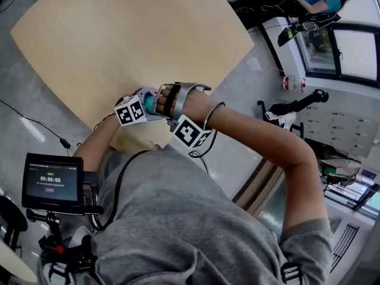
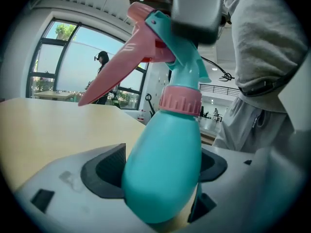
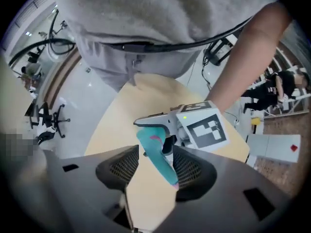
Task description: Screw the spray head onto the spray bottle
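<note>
Closest of all is the blue-green bottle (image 2: 165,149), filling the middle of the left gripper view. The left gripper (image 2: 158,176) holds its round belly, one jaw pressing on each side, and the bottle leans a bit to the right. The spray head (image 2: 170,47) sits on top, with its pink ring (image 2: 180,101) at the neck and its pink trigger (image 2: 121,62) pointing to the upper left.

The right gripper (image 3: 153,171) comes from above. Its jaws stand wide, with the spray head (image 3: 158,154) between them but not squeezed. In the head view both grippers meet at the near edge of the table (image 1: 136,34).

I cannot tell if the ring is tight yet. If it is loose, the head could tip or go on crooked. The bottle is smooth and round, so it could spin in the left jaws when the head is turned. Then the ring would not get tighter.
</note>
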### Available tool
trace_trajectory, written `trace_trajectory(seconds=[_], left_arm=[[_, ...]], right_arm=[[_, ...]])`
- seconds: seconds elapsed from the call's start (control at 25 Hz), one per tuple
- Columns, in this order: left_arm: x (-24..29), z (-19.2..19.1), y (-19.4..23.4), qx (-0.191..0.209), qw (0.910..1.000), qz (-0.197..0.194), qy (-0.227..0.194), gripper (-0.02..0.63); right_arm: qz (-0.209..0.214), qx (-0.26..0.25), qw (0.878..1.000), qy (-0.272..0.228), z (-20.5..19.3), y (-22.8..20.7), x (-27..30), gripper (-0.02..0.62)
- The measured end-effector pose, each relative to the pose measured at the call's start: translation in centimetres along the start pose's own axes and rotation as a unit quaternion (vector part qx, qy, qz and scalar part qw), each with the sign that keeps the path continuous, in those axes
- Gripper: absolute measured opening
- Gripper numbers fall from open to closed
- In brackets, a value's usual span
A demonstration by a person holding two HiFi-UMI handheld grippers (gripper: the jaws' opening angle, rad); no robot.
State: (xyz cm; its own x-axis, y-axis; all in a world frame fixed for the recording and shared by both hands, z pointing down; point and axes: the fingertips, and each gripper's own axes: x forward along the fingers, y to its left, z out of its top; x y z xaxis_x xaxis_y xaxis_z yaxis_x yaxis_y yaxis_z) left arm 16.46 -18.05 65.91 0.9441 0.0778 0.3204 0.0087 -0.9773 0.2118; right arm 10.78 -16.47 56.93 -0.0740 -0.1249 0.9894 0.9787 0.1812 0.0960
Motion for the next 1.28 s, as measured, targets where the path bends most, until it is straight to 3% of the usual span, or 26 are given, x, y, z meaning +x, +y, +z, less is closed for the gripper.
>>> trace_trajectory(seconds=[0.12, 0.28, 0.4, 0.48, 0.52, 0.56, 0.64, 0.68, 0.72, 0.84, 0.96, 1.0, 1.04, 1.08, 1.12, 1.2, 1.24, 1.28], left_arm=[[0.0, 0.2, 0.0, -0.003, 1.0000, -0.002, -0.002, 0.376], [0.2, 0.7, -0.1, -0.002, 0.9998, 0.010, -0.014, 0.377], [0.2, 1.0, 0.0, -0.006, 0.9991, 0.032, -0.028, 0.376], [0.2, 1.3, 0.0, -0.002, 0.9977, 0.058, -0.035, 0.377], [0.2, 1.4, 0.0, 0.001, 0.9965, 0.076, -0.037, 0.377], [0.2, 1.4, 0.1, 0.003, 0.9947, 0.096, -0.038, 0.377], [0.2, 1.5, 0.5, 0.003, 0.9898, 0.136, -0.042, 0.377], [0.2, 1.5, 0.7, 0.005, 0.9873, 0.153, -0.041, 0.377], [0.2, 1.4, 0.9, 0.008, 0.9848, 0.169, -0.038, 0.376], [-0.1, 1.1, 1.2, 0.015, 0.9762, 0.214, -0.029, 0.376], [-0.3, 0.8, 1.2, 0.020, 0.9697, 0.243, -0.020, 0.377], [-0.4, 0.7, 1.2, 0.023, 0.9688, 0.246, -0.017, 0.377], [-0.4, 0.7, 1.2, 0.024, 0.9684, 0.248, -0.016, 0.377], [-0.4, 0.6, 1.1, 0.024, 0.9687, 0.247, -0.016, 0.379], [-0.4, 0.5, 1.1, 0.021, 0.9695, 0.244, -0.016, 0.379], [-0.3, 0.4, 1.1, 0.016, 0.9735, 0.228, -0.017, 0.379], [-0.1, 0.3, 1.0, 0.016, 0.9771, 0.212, -0.016, 0.379], [0.0, 0.2, 0.8, 0.018, 0.9817, 0.189, -0.014, 0.380]], right_arm=[[0.010, 0.006, 1.000, -0.003, -0.3, -0.1, 1.6, 0.190], [0.034, 0.123, 0.992, -0.019, -0.2, -0.2, 1.3, 0.172], [0.053, 0.245, 0.968, -0.028, -0.3, -0.1, 1.1, 0.149], [0.067, 0.337, 0.938, -0.039, -0.1, 0.0, 1.0, 0.129], [0.075, 0.412, 0.907, -0.052, -0.1, 0.1, 1.2, 0.126], [0.085, 0.507, 0.855, -0.073, -0.3, 0.2, 1.3, 0.126], [0.096, 0.688, 0.710, -0.117, -1.0, 0.3, 1.5, 0.127], [0.093, 0.744, 0.649, -0.130, -1.4, 0.3, 1.4, 0.130], [0.084, 0.777, 0.610, -0.133, -1.5, 0.2, 1.3, 0.132], [0.045, 0.829, 0.542, -0.132, -1.6, -0.2, 1.2, 0.130], [0.008, 0.878, 0.457, -0.146, -1.7, -0.6, 1.2, 0.132], [-0.004, 0.888, 0.436, -0.149, -1.7, -0.6, 1.1, 0.134], [-0.015, 0.893, 0.423, -0.152, -1.7, -0.6, 1.1, 0.137], [-0.022, 0.894, 0.420, -0.156, -1.6, -0.6, 1.1, 0.138], [-0.022, 0.890, 0.425, -0.162, -1.5, -0.7, 1.1, 0.138], [-0.006, 0.872, 0.452, -0.186, -1.3, -0.8, 0.5, 0.141], [-0.001, 0.857, 0.474, -0.201, -1.4, -1.0, -0.2, 0.143], [-0.002, 0.836, 0.505, -0.215, -1.5, -1.4, -1.4, 0.143]])
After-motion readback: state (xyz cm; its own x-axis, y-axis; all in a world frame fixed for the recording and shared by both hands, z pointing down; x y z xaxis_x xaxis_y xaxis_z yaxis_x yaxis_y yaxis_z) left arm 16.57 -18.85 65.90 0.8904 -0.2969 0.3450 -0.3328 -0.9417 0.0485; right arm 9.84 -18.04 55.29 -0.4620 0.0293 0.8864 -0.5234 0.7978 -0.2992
